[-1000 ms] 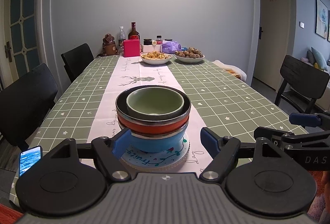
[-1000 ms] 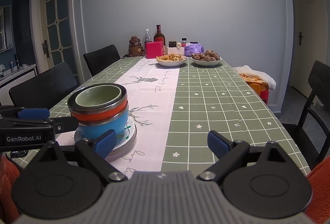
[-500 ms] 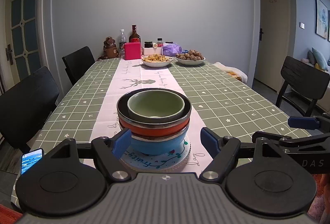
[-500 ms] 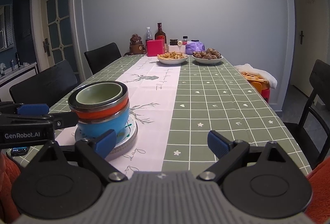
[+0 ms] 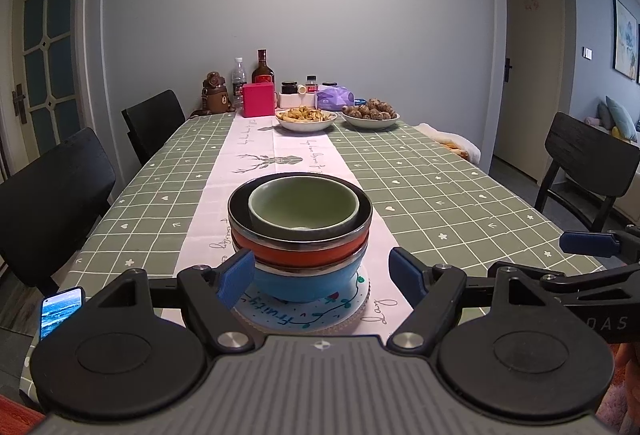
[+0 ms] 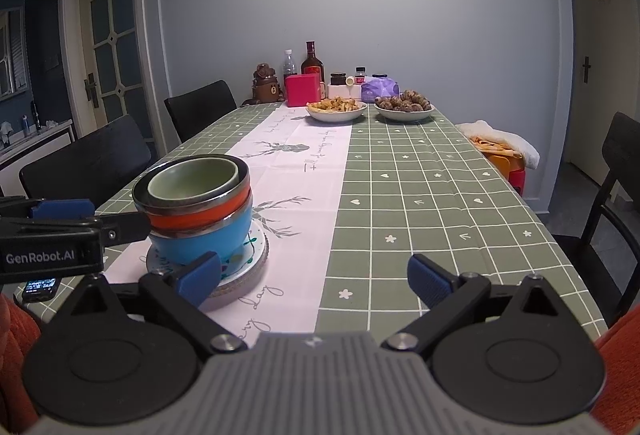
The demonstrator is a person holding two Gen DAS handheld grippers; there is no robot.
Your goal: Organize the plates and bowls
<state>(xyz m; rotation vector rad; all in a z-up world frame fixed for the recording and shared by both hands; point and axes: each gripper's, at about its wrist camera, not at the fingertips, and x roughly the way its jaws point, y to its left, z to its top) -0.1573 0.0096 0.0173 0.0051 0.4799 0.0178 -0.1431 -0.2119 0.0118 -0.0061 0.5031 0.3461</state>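
A stack stands on the pink table runner: a green bowl (image 5: 303,206) nests in an orange bowl (image 5: 300,253), which sits in a blue bowl (image 5: 304,283) on a white decorated plate (image 5: 300,315). The stack also shows in the right wrist view (image 6: 198,203), with its plate (image 6: 248,267) beneath. My left gripper (image 5: 324,275) is open and empty, its fingers either side of the stack's near face, not touching. My right gripper (image 6: 314,279) is open and empty, to the right of the stack above the tablecloth.
Two white bowls of snacks (image 5: 306,117) (image 5: 370,115) stand at the far end with bottles, a pink box (image 5: 258,99) and jars. Black chairs (image 5: 52,195) (image 5: 588,159) line both sides. A phone (image 5: 60,311) lies at the near left table edge.
Both grippers have drawn back and tilted slightly, so the stack sits a little farther and lower in view. The stack has not moved. Both stay open.
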